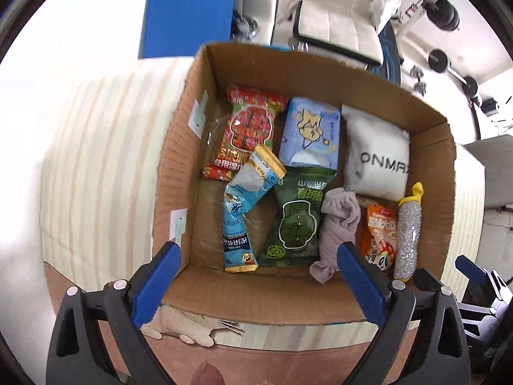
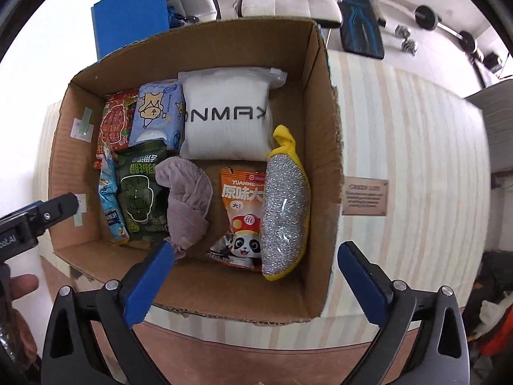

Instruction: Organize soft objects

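Observation:
An open cardboard box [image 1: 179, 147] [image 2: 323, 147] holds soft items. Inside lie a red packet [image 1: 250, 128], a light blue tissue pack [image 1: 309, 131], a white bagged cloth marked ONMAX [image 1: 375, 154] [image 2: 227, 115], a green snack bag [image 1: 293, 218] [image 2: 139, 192], a blue-white sachet [image 1: 239, 211], a mauve cloth [image 1: 336, 224] [image 2: 186, 199], an orange snack bag [image 2: 240, 215] and a silver-yellow scrubber [image 2: 283, 211] [image 1: 407, 234]. My left gripper [image 1: 258, 256] is open and empty above the box's near edge. My right gripper [image 2: 256, 256] is open and empty over the near right part.
The box stands on a striped cloth [image 2: 400, 147] over a wooden table [image 2: 256, 346]. A knitted glove [image 1: 182, 324] lies under the box's near edge. A blue board [image 1: 189, 9], a white chair [image 1: 343, 9] and dumbbells [image 2: 442, 25] stand beyond.

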Demonstrator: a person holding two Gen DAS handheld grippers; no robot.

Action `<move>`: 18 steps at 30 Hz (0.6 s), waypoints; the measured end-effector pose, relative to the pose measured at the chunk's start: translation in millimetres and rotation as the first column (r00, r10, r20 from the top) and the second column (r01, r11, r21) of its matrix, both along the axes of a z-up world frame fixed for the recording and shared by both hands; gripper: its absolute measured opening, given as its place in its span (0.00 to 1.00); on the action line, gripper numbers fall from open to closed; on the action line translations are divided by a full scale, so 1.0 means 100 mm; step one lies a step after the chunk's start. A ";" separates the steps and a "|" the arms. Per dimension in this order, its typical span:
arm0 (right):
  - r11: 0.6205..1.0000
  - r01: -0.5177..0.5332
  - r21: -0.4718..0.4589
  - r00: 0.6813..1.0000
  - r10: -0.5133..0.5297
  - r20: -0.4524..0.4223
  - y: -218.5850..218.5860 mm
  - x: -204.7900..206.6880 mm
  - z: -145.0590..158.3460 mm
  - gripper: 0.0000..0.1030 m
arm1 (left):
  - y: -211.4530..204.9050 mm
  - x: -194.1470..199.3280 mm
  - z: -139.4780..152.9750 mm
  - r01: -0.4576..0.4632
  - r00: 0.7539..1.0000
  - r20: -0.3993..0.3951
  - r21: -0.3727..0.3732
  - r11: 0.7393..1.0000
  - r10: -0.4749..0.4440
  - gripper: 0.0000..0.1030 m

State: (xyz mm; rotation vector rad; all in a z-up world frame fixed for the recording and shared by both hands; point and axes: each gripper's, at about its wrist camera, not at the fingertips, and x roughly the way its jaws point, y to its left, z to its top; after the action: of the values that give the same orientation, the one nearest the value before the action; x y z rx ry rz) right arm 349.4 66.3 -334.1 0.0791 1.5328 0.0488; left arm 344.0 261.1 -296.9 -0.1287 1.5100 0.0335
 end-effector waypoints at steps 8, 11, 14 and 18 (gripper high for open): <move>0.999 0.035 -0.040 0.997 -0.032 0.071 -0.11 -0.15 0.20 1.00 | -0.21 -0.22 0.25 0.039 0.993 0.107 0.072 0.997 -0.046 0.97; 0.998 0.048 -0.042 0.997 -0.045 0.069 -0.17 -0.18 0.22 1.00 | -0.30 -0.26 0.29 0.058 0.991 0.118 0.088 0.994 -0.068 0.97; 0.997 0.060 -0.040 0.996 -0.057 0.064 -0.24 -0.22 0.23 1.00 | -0.38 -0.29 0.32 0.066 0.989 0.125 0.091 0.994 -0.078 0.97; 0.997 0.072 -0.034 0.994 -0.069 0.088 -0.34 -0.29 0.33 1.00 | -0.48 -0.35 0.45 0.078 0.985 0.147 0.085 0.993 -0.089 0.97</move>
State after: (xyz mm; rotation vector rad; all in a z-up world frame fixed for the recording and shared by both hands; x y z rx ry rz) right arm 320.1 31.9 -301.2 0.1003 1.4426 -0.0318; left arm 308.9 213.5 -251.9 -0.0042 1.3596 0.0156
